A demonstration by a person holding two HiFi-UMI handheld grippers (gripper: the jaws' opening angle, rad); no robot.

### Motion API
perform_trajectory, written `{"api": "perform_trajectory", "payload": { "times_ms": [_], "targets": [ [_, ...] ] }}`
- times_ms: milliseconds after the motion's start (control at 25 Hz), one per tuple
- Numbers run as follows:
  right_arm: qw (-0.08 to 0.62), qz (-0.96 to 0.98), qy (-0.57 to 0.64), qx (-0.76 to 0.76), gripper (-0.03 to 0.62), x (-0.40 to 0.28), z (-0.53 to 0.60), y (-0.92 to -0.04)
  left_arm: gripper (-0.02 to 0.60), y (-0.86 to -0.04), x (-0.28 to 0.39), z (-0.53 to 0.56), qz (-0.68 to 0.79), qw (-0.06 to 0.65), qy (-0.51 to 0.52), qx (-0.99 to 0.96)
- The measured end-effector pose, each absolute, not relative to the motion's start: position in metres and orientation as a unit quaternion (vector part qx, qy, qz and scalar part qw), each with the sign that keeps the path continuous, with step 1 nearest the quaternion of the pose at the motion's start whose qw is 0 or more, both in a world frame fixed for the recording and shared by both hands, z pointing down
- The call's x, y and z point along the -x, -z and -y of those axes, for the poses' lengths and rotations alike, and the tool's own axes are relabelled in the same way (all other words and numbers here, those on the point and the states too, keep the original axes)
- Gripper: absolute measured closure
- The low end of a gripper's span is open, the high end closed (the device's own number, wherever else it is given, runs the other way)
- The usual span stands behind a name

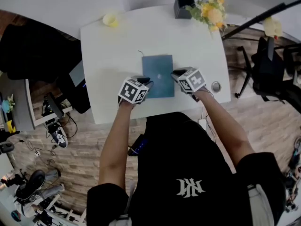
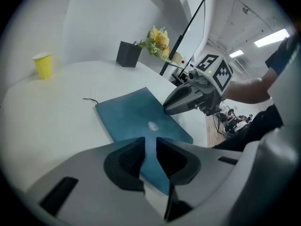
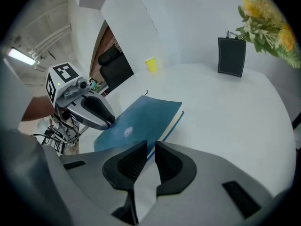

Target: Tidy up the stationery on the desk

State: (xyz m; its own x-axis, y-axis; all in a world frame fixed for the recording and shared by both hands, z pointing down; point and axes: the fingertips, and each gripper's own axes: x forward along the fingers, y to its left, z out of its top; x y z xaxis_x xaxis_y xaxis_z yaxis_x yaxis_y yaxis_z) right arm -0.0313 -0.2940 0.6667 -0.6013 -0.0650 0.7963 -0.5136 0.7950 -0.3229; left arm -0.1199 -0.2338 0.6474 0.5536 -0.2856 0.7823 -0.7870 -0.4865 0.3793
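A blue closed notebook [image 1: 158, 75] [image 2: 136, 117] [image 3: 141, 119] lies flat in the middle of the white desk [image 1: 113, 55]. A thin dark cord [image 1: 140, 53] sticks out at its far left corner. My left gripper [image 1: 146, 83] [image 2: 150, 149] hovers over the book's near left corner, jaws shut with only a slit between them. My right gripper [image 1: 175, 73] [image 3: 150, 154] is at the book's right edge, also shut, its tip over the book's edge and the bare desk. Neither holds anything. Each gripper shows in the other's view: right [image 2: 188, 100], left [image 3: 91, 111].
A black pen holder [image 1: 183, 6] [image 3: 231, 56] stands at the desk's far edge beside yellow flowers [image 1: 211, 11]. A yellow cup [image 1: 111, 19] [image 2: 43, 65] sits at the far left. A small round silver object [image 1: 216, 86] lies near the front right edge. A black chair [image 1: 270, 65] stands to the right.
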Motion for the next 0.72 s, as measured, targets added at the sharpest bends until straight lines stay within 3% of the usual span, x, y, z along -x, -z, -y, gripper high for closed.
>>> {"api": "perform_trajectory", "payload": {
  "times_ms": [160, 720],
  "targets": [
    [0.413, 0.851, -0.271, -0.178, 0.525, 0.031, 0.294, -0.667, 0.495, -0.646, 0.127, 0.236, 0.355, 0.365, -0.346, -0.788],
    [0.416, 0.852, -0.269, -0.17, 0.525, 0.031, 0.294, -0.671, 0.485, -0.669, 0.148, 0.226, 0.377, 0.413, -0.344, -0.754]
  ]
}}
